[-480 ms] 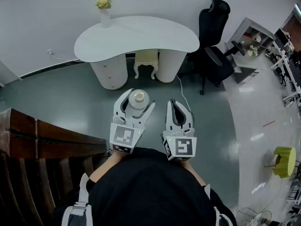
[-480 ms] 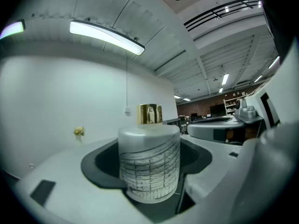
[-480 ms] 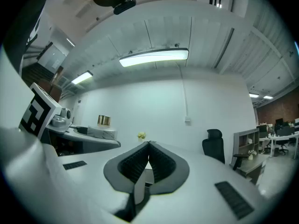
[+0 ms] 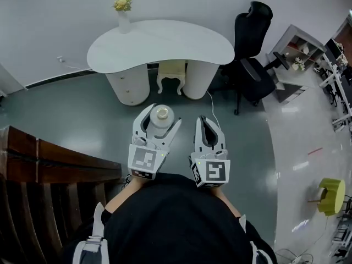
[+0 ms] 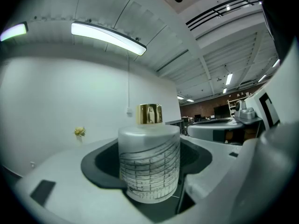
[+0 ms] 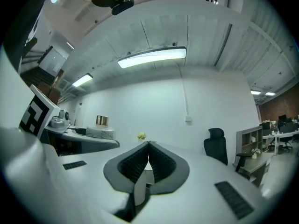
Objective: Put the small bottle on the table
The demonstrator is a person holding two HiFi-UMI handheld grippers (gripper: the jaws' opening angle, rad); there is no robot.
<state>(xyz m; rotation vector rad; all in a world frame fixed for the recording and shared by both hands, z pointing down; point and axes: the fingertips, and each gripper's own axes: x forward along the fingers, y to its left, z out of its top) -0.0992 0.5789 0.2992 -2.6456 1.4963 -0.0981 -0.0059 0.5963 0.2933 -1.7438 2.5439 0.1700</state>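
A small frosted bottle (image 4: 161, 116) with a gold cap is held upright in the air, above the grey floor, with my left gripper (image 4: 163, 111) shut on it. In the left gripper view the bottle (image 5: 149, 164) fills the space between the jaws, and their dark pads press on its sides. My right gripper (image 4: 203, 120) is just to the right of it, shut with nothing in it; its pads (image 6: 140, 161) meet at the tips. The white curved table (image 4: 165, 43) stands ahead by the wall, beyond both grippers.
A white vase with yellow flowers (image 4: 122, 11) stands on the table's left end. A cream stool (image 4: 170, 73) is tucked under the table. A black office chair (image 4: 250, 48) stands to the right. Dark wooden stairs (image 4: 49, 164) are on the left, and a yellow-green object (image 4: 333, 194) is on the floor far right.
Both grippers and the bottle keep their places. Only the head view has shifted slightly.
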